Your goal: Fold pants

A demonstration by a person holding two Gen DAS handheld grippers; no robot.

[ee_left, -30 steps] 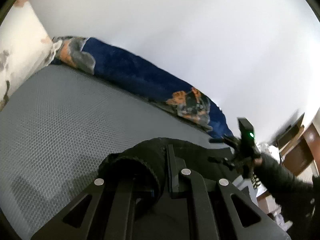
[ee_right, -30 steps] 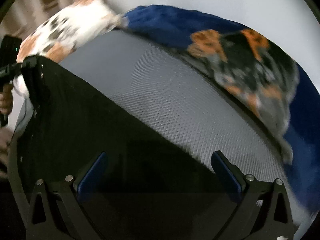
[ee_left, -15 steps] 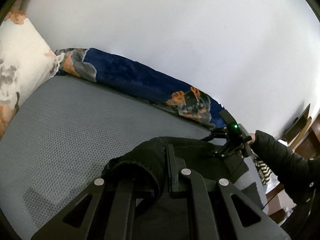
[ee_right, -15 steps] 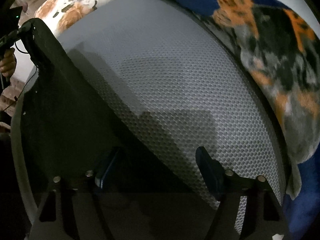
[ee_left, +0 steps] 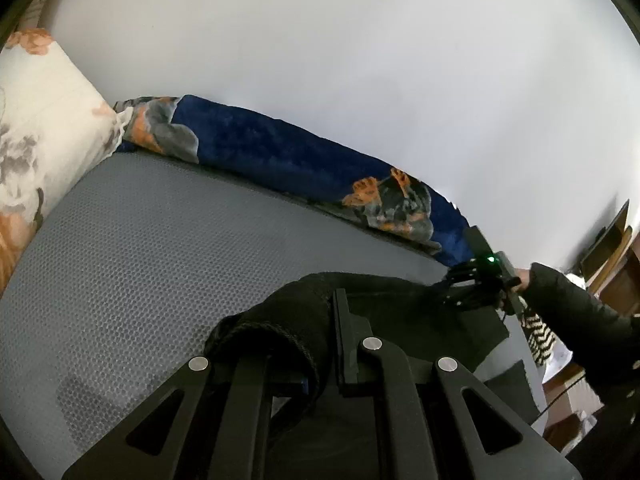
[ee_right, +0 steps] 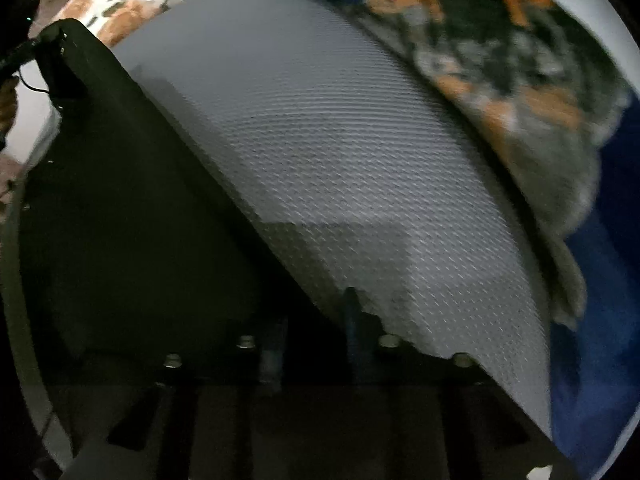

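Pants (ee_left: pixel 384 292) of black fabric are spread along the near edge of a grey, honeycomb-textured mattress (ee_left: pixel 168 248), stretched between the two grippers. One corner of the garment is bunched into a thick fold and clamped in the left gripper (ee_left: pixel 320 344), whose jaws are seen pressed almost together on the cloth in the left wrist view. The far end of the pants is met by the right gripper (ee_left: pixel 476 284), which is carried by a hand in a dark sleeve (ee_left: pixel 576 312) and shows a small green light. In the right wrist view the right gripper (ee_right: pixel 312 336) is pointed steeply down over the dark cloth (ee_right: pixel 132 216), and its jaws are closing, with little gap left between them; black fabric is seen lying at and under the fingers, but whether the pads already press on it cannot be told in the dim, blurred lower part of that picture. A blue blanket (ee_left: pixel 280 156) with orange and grey print is heaped along the far side of the mattress against a white wall (ee_left: pixel 360 60), and a floral pillow (ee_left: pixel 36 120) is set at the mattress end.
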